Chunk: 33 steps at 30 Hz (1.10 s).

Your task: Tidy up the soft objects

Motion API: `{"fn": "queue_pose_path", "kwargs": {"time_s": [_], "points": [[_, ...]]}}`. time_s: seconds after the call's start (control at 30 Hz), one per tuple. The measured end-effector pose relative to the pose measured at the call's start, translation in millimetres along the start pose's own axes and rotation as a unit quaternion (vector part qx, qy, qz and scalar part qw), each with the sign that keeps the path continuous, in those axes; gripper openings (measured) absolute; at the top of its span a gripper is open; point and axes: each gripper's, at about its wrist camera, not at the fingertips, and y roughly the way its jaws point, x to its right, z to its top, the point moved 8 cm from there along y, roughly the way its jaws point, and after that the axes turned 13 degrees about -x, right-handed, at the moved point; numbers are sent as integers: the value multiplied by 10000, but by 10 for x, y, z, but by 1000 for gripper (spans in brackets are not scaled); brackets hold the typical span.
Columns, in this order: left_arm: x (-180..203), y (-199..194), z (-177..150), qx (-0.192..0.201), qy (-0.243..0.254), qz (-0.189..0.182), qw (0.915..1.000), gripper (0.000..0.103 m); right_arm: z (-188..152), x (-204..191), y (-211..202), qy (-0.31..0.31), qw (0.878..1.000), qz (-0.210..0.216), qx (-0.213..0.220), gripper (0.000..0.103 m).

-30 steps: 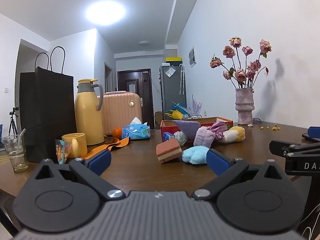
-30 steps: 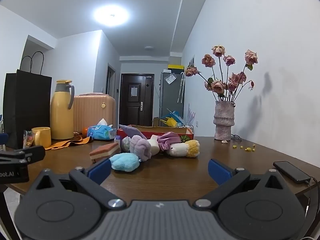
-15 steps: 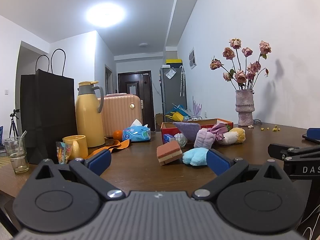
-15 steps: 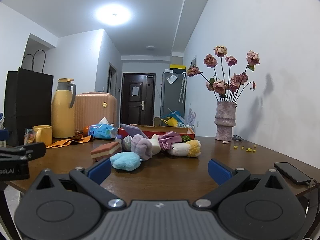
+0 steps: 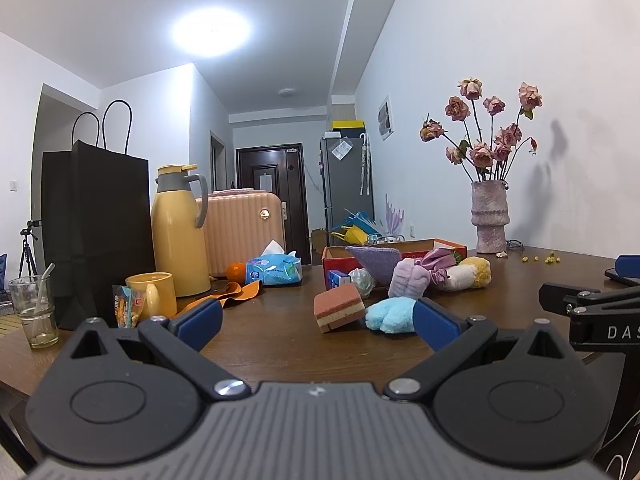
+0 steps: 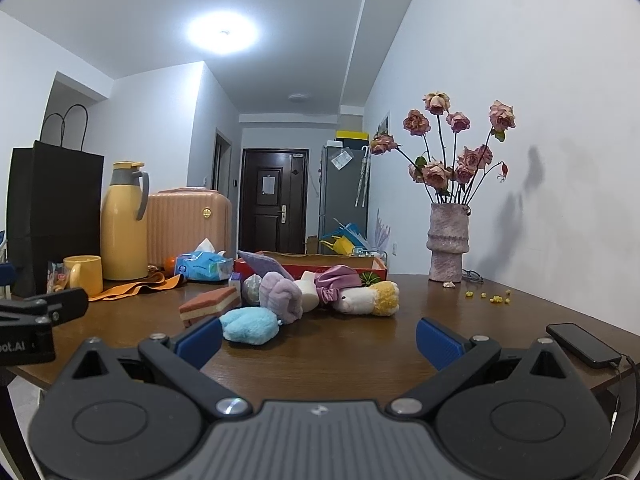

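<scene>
Soft things lie in a heap mid-table: a light blue plush [image 5: 390, 315] [image 6: 250, 325], a brown layered sponge [image 5: 339, 312] [image 6: 210, 305], a lilac plush [image 5: 412, 284] [image 6: 282, 296], a pink scrunchie [image 6: 338, 282] and a white-and-yellow plush [image 5: 468, 276] [image 6: 370, 299]. Behind them stands a red cardboard box [image 5: 400, 250] [image 6: 320, 266] with a purple cloth [image 5: 374, 260] over its edge. My left gripper [image 5: 318, 322] is open, low over the near table edge, short of the sponge. My right gripper [image 6: 318, 338] is open too, nothing between its fingers, facing the heap from further right.
On the left stand a black paper bag [image 5: 94, 232], a yellow thermos [image 5: 176, 232], a yellow mug [image 5: 154, 294], a glass [image 5: 34, 312], an orange cloth [image 5: 236, 294] and a tissue pack [image 5: 274, 270]. A vase of roses [image 6: 448, 248] stands back right; a phone [image 6: 582, 344] lies near the right edge.
Both views have risen or tilted very slightly; the grippers stay open and the objects on the table have not moved.
</scene>
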Motion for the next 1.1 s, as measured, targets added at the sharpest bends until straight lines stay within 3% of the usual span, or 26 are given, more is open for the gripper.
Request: {"fn": "queue_pose_path", "kwargs": {"time_s": [1.1], "points": [[-21, -38, 47, 13, 3, 8, 10000, 103, 7, 45, 10, 83, 10000, -11, -19, 103]]}}
